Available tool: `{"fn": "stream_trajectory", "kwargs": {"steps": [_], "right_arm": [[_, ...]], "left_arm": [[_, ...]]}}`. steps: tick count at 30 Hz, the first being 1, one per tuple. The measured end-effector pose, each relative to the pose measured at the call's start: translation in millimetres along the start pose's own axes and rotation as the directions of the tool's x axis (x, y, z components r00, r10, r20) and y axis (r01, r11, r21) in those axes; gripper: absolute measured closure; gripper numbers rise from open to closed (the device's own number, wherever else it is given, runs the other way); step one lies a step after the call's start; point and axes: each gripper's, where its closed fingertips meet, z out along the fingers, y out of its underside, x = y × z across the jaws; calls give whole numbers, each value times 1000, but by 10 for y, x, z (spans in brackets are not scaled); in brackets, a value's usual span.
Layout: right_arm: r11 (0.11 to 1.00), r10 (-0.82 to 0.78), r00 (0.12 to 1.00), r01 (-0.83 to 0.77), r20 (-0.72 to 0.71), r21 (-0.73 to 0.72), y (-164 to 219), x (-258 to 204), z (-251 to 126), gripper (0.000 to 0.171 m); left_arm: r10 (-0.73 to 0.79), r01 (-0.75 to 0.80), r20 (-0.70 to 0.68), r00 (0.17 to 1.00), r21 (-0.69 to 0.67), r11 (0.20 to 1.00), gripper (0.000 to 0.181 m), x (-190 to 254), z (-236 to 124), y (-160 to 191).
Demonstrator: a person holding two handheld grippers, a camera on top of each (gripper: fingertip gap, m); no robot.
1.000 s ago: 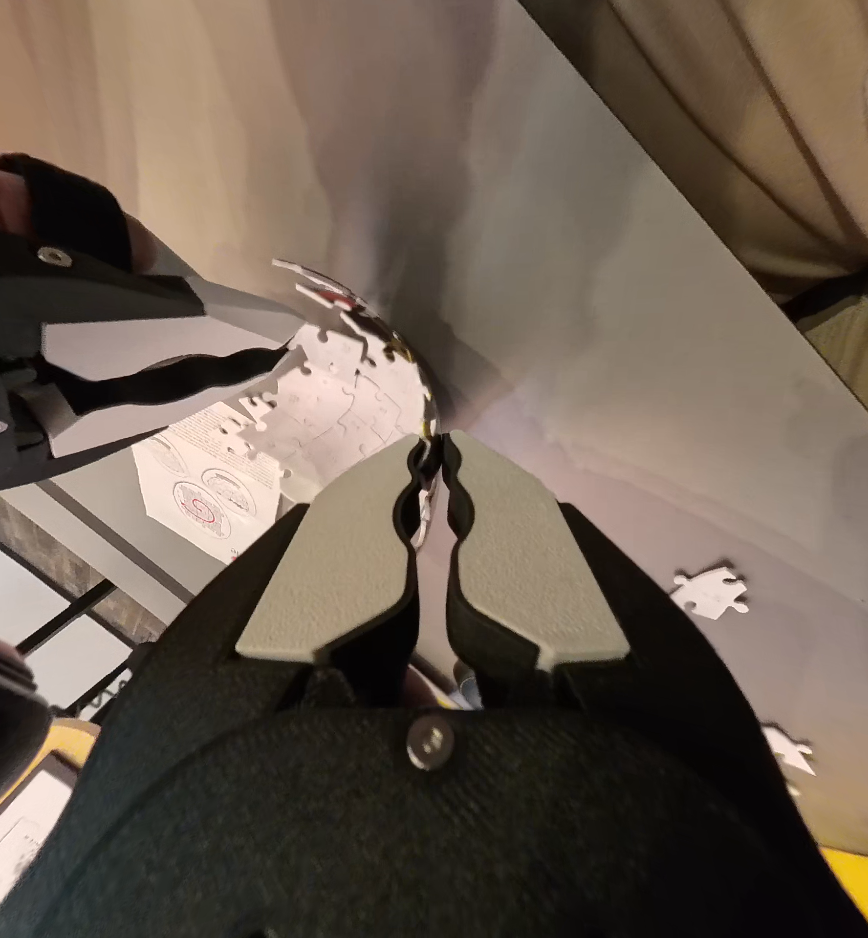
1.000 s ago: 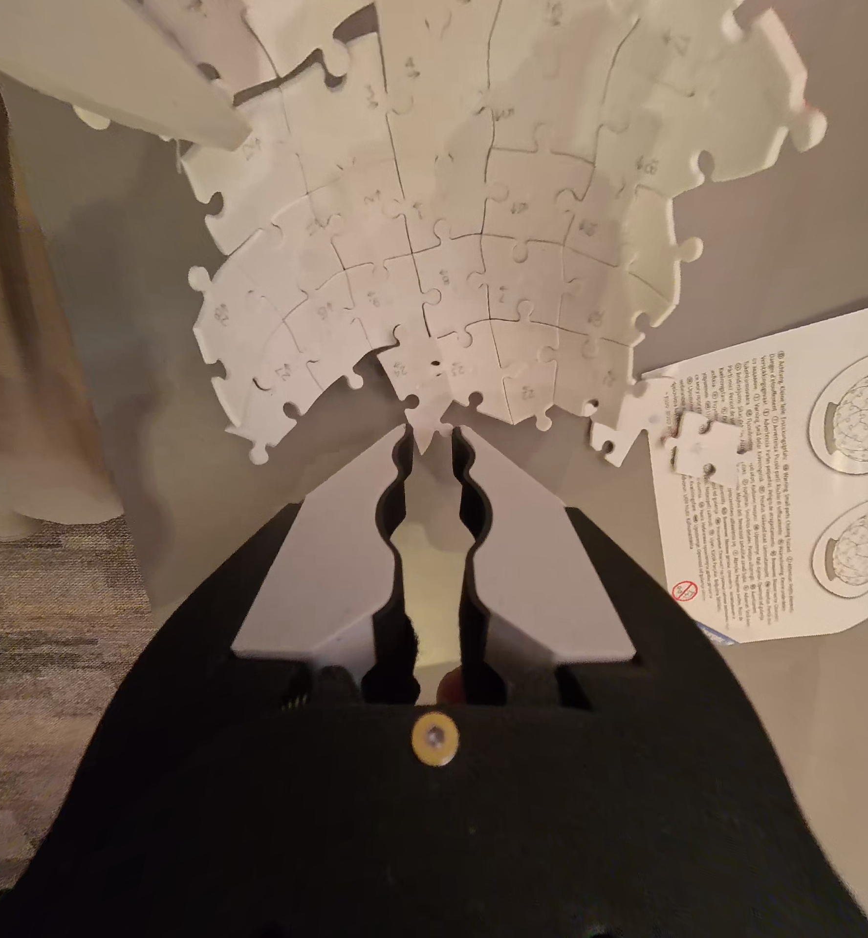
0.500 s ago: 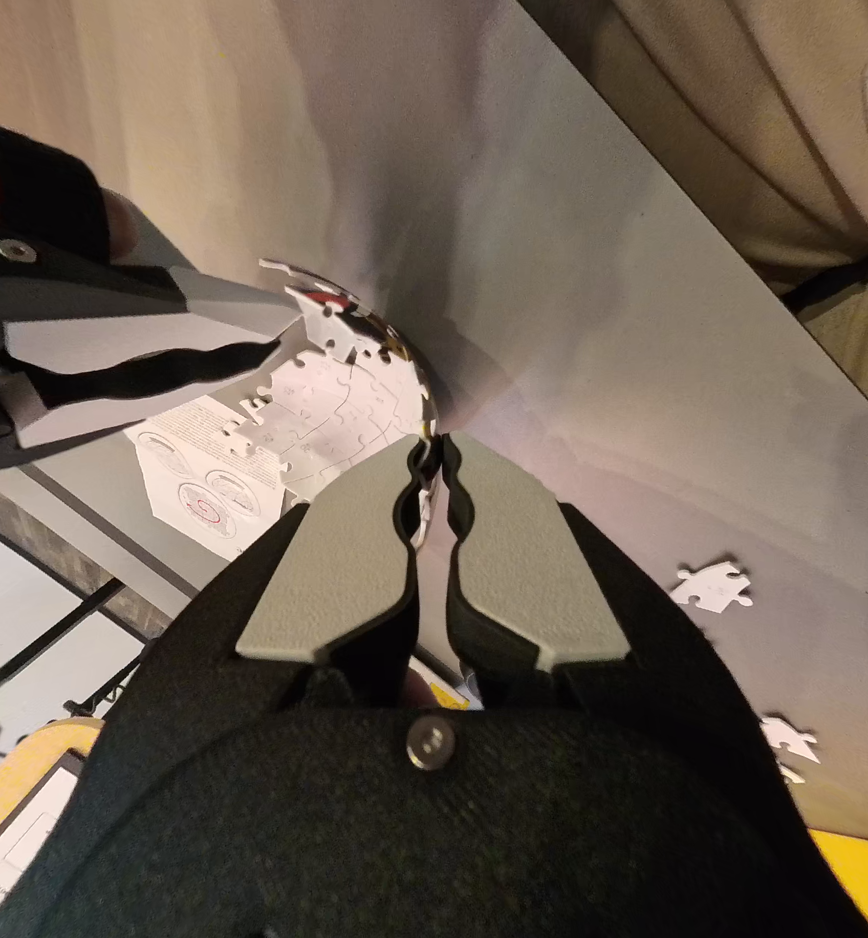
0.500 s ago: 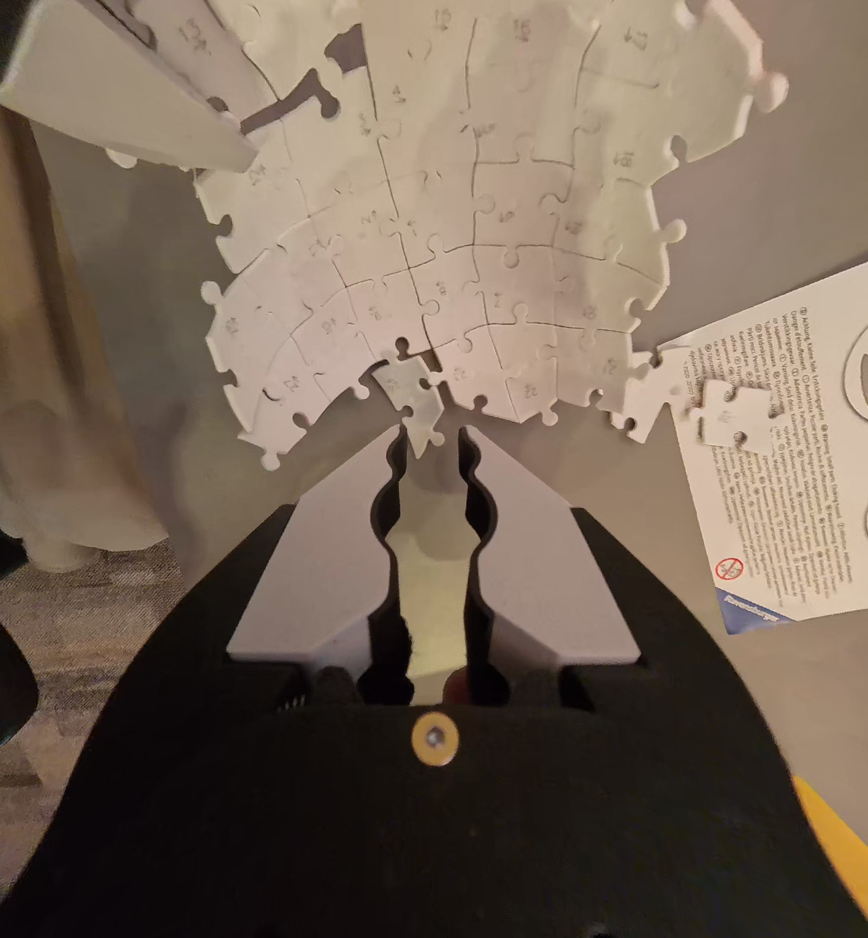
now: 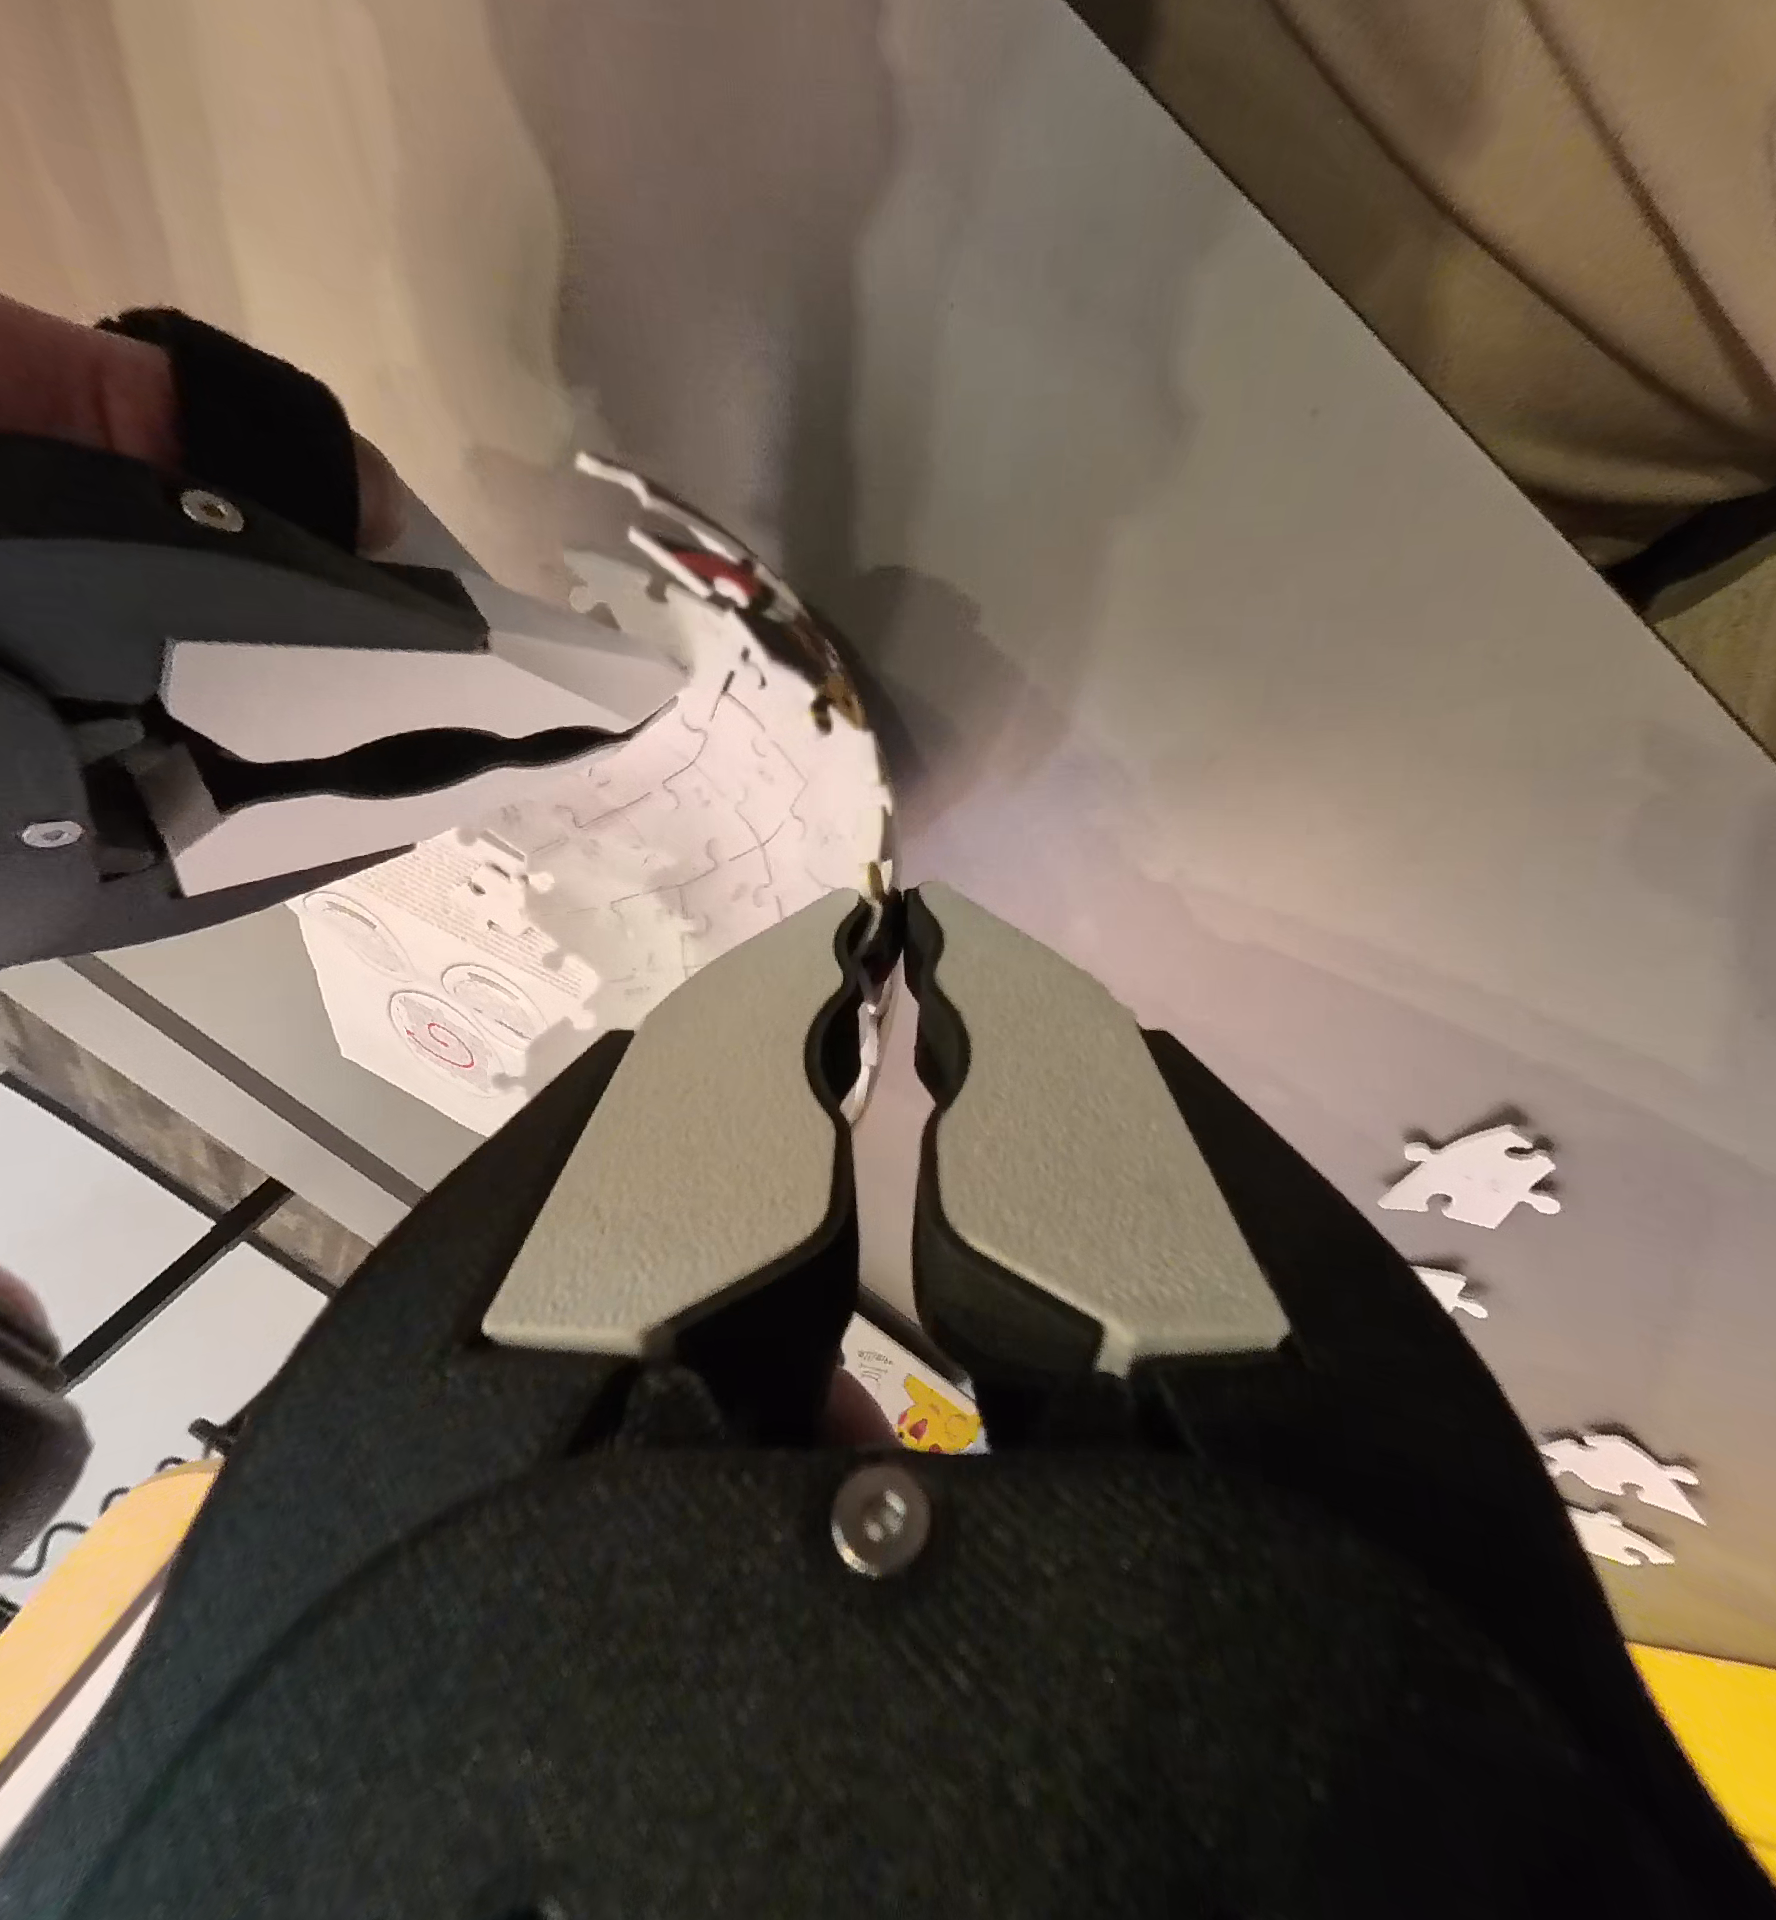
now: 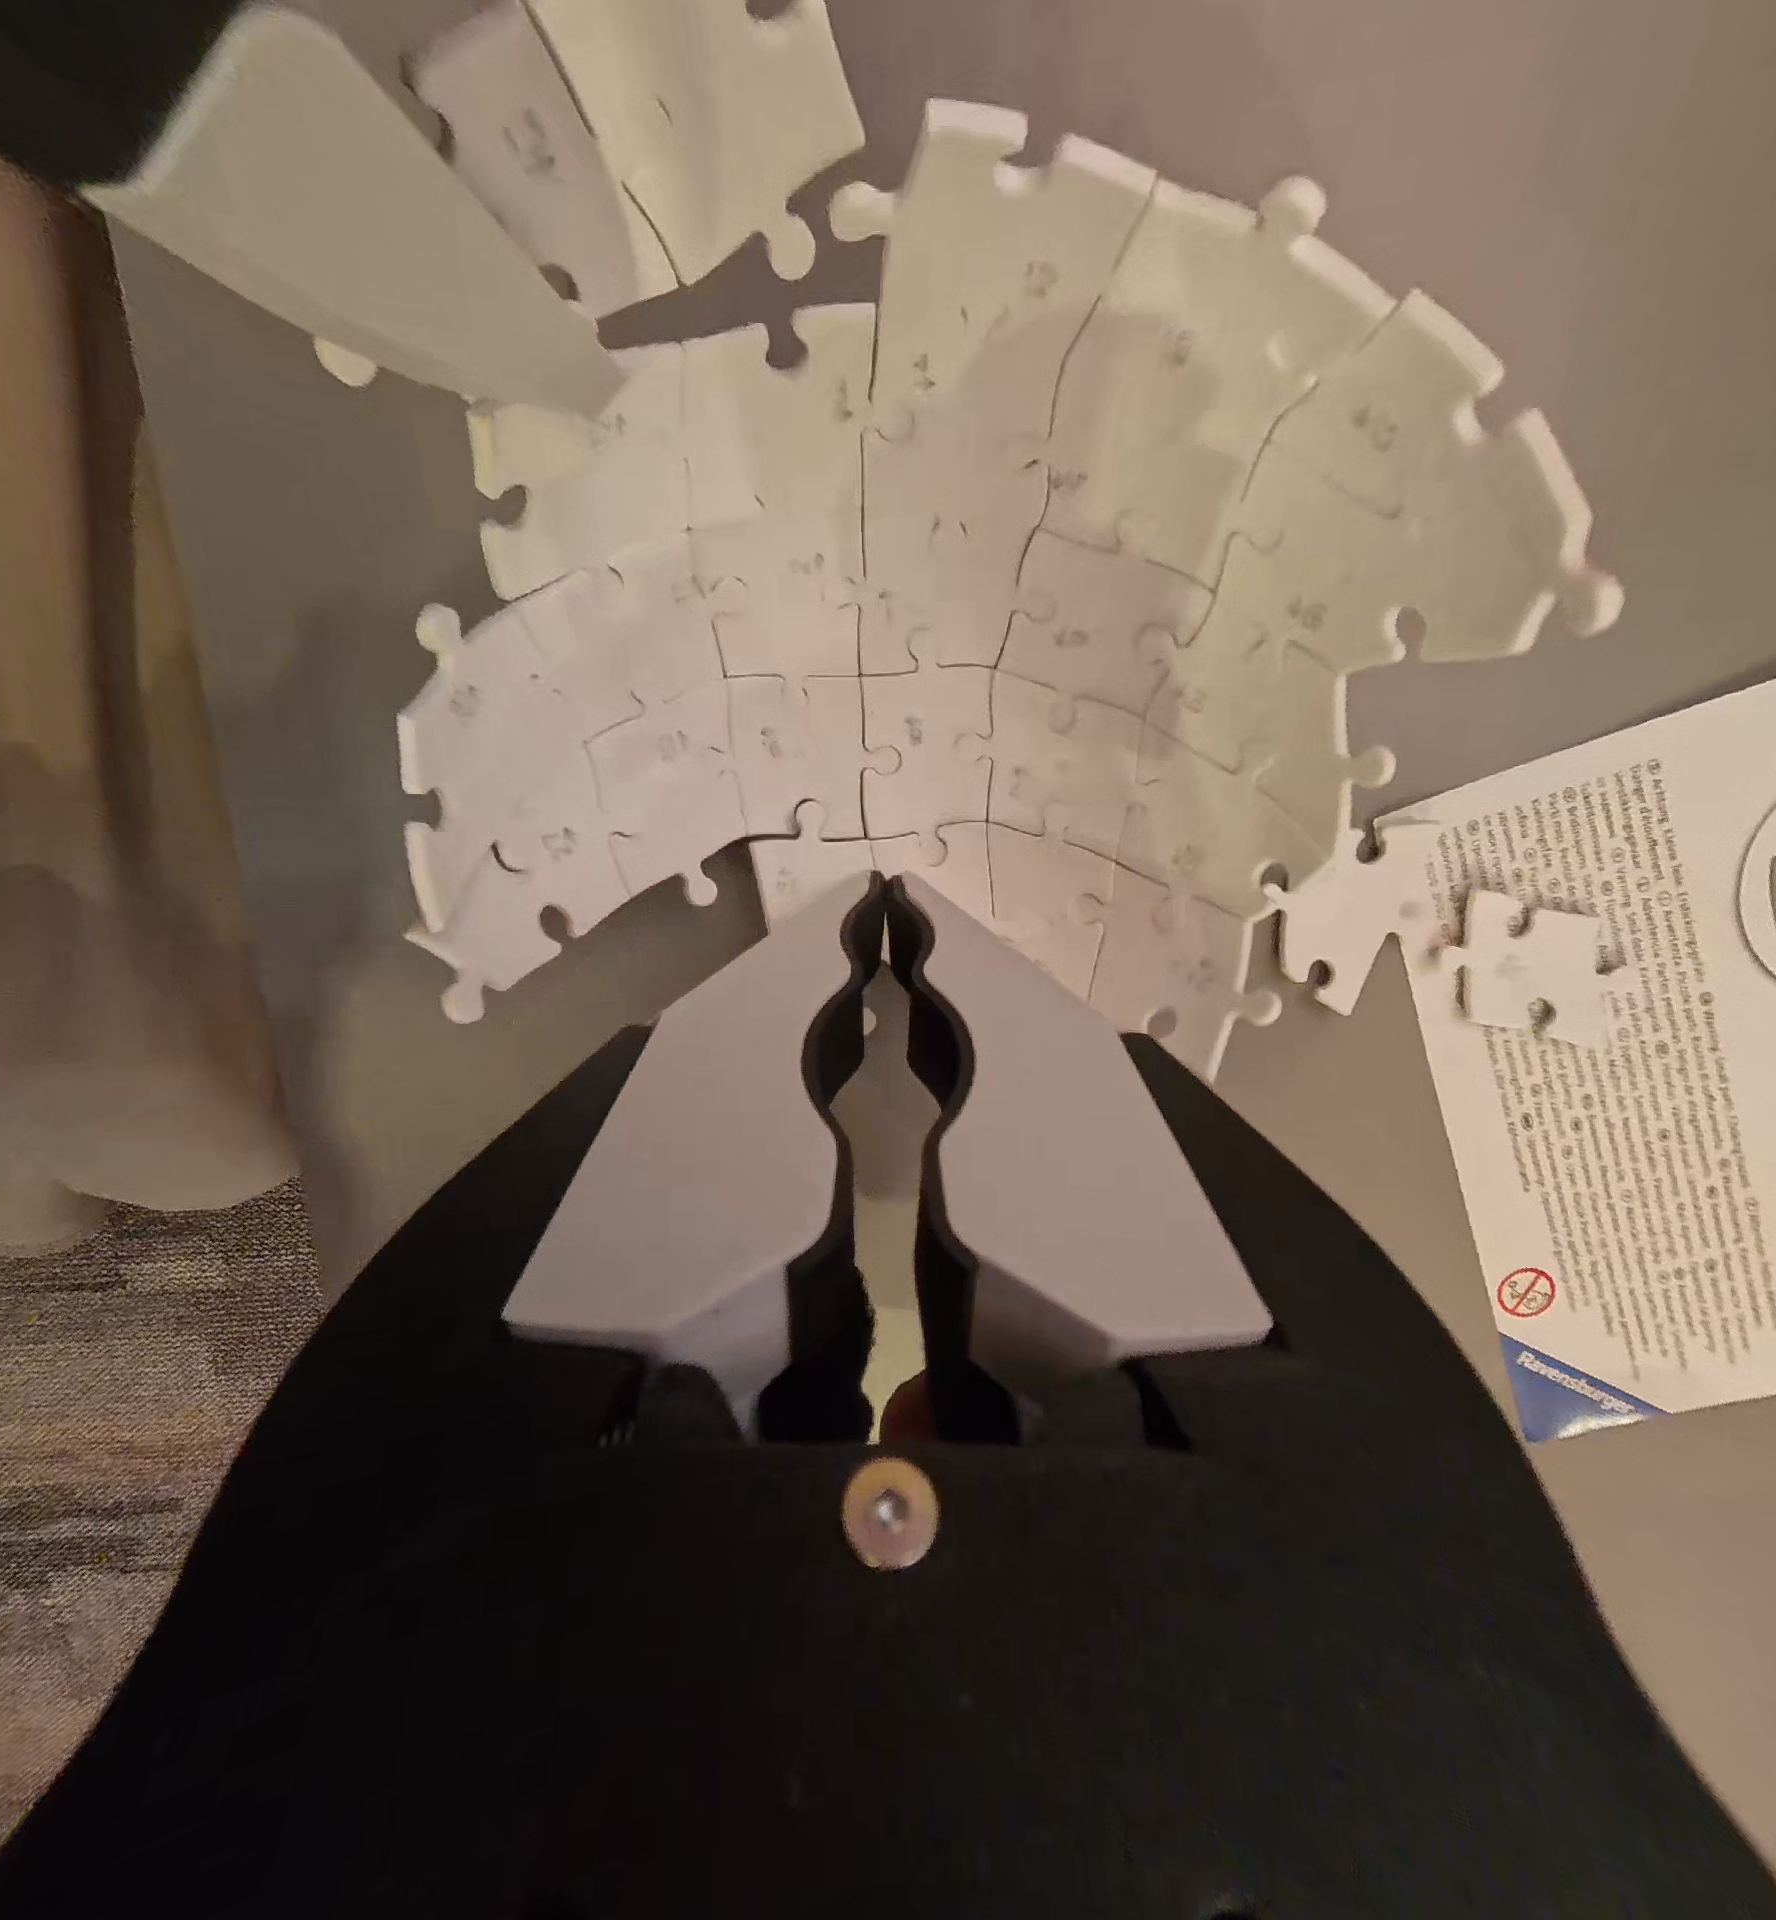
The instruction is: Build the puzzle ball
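The partly built puzzle ball [image 6: 967, 623] is a curved white shell of joined pieces, with its inner side towards the right wrist view. My right gripper [image 6: 884, 883] has its tips shut on a piece [image 6: 801, 883] at the shell's lower edge. My left gripper [image 5: 889, 904] is shut on the shell's rim [image 5: 738, 790], and one of its fingers [image 6: 344, 239] shows at the top left of the right wrist view. The right gripper [image 5: 645, 727] reaches into the shell from the left in the left wrist view.
A printed instruction sheet [image 6: 1642, 1091] lies on the grey table [image 5: 1279, 623] with a loose piece [image 6: 1528, 956] on it. More loose white pieces [image 5: 1476, 1184] lie to the right. A person in beige clothing [image 5: 1486, 260] stands past the table's far edge. A yellow surface [image 5: 1746, 1766] shows at the bottom right. There is about 9 centimeters between the tips of the two grippers.
My right gripper has closed its tips and moved up against the shell's lower edge. The piece that hung tilted below the edge now sits in line with it. The left gripper keeps its hold.
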Motion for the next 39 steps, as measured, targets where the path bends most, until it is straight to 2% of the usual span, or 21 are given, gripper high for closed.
{"fn": "stream_trajectory", "kwargs": {"steps": [9, 16, 27, 32, 39], "right_arm": [[999, -39, 998, 40, -45, 18, -5, -31, 14, 171], [994, -56, 993, 65, -102, 87, -20, -79, 40, 171], [992, -90, 981, 103, -170, 71, -27, -84, 44, 171], [992, -73, 980, 90, -184, 87, -28, -85, 45, 171], [977, 39, 992, -12, -124, 213, -78, -100, -21, 171]], "left_arm": [[5, -5, 5, 1000, -4, 1000, 177, 2, -3, -3], [4, -4, 15, 1000, -2, 1000, 177, -8, -11, -18], [-16, 16, 15, 1000, 7, 1000, 177, 34, 3, -28], [-25, 25, 12, 1000, 9, 1000, 177, 44, 5, -22], [-30, 30, 5, 1000, -12, 999, 177, 96, 32, 37]]}}
